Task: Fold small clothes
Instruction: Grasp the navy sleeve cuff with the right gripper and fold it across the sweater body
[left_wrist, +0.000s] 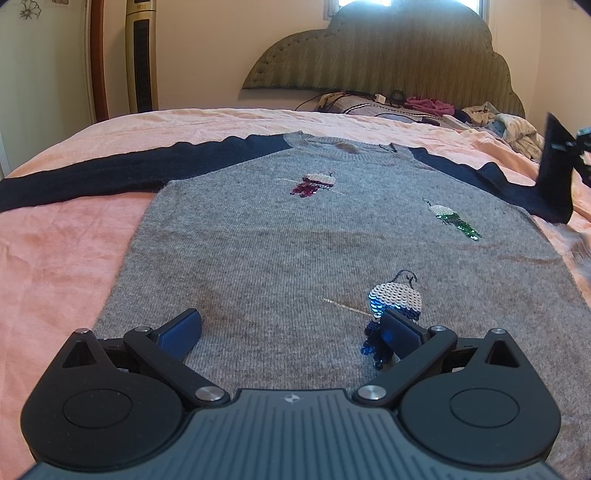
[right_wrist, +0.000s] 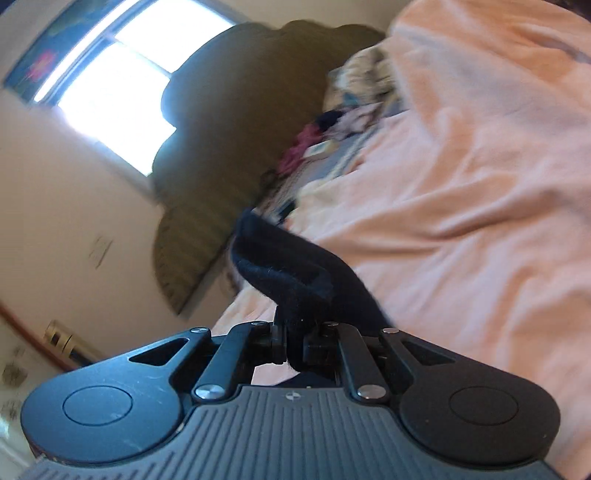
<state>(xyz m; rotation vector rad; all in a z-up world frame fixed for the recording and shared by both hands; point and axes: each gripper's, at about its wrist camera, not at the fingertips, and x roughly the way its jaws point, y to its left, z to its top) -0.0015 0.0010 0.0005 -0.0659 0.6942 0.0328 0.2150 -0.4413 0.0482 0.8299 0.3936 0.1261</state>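
left claw (left_wrist: 291, 332) gapes wide over sweater (left_wrist: 295, 240); right claw (right_wrist: 293, 347) pinches its navy sleeve (right_wrist: 295, 273).

Peach bedsheet (left_wrist: 74, 258) covering the bed, olive scalloped headboard (left_wrist: 388, 55) standing at far wall, bright window (left_wrist: 364, 3) glaring behind it, tower fan (left_wrist: 142, 55) standing far left beside cream wall (left_wrist: 203, 55).

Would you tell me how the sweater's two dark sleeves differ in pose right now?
The left sleeve lies flat and stretched straight out on the pink bedsheet; the right sleeve is lifted off it, its end raised. The left sleeve is untouched, the left gripper open; the right gripper is shut on the right sleeve. Both are dark navy.
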